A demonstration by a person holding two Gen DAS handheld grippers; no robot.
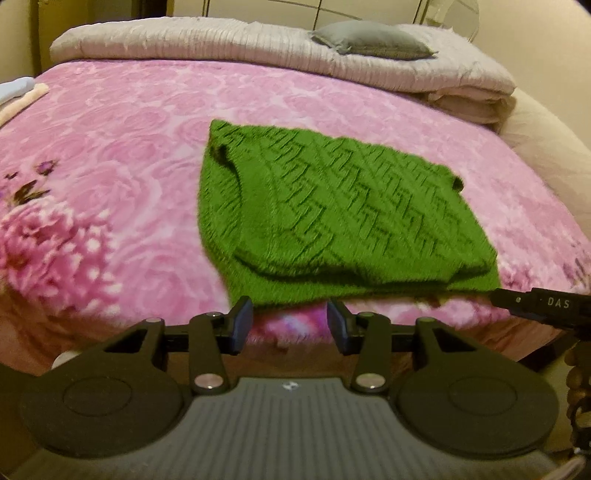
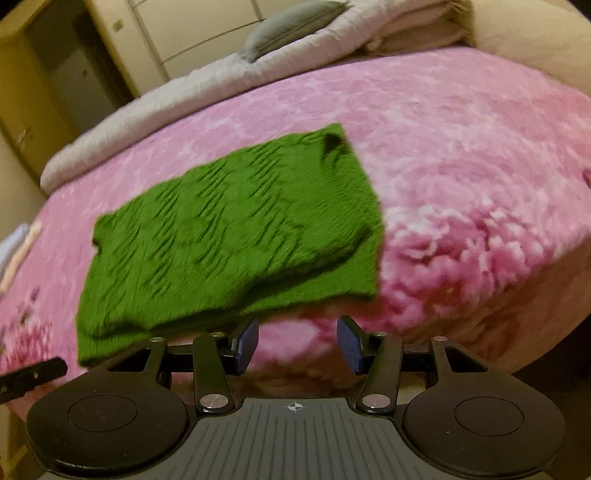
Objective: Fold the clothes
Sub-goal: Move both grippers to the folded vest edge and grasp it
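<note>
Nearby, sweater (image 1: 332, 218) hem, both grippers apart.

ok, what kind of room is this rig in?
Most likely a bedroom: a bed under a pink floral plush blanket, a grey pillow on a folded pale quilt, and cream wardrobe doors behind.

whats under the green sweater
The green sweater lies folded on the pink flowered blanket, which shows all around it. Whatever lies between its own layers is covered.
</note>
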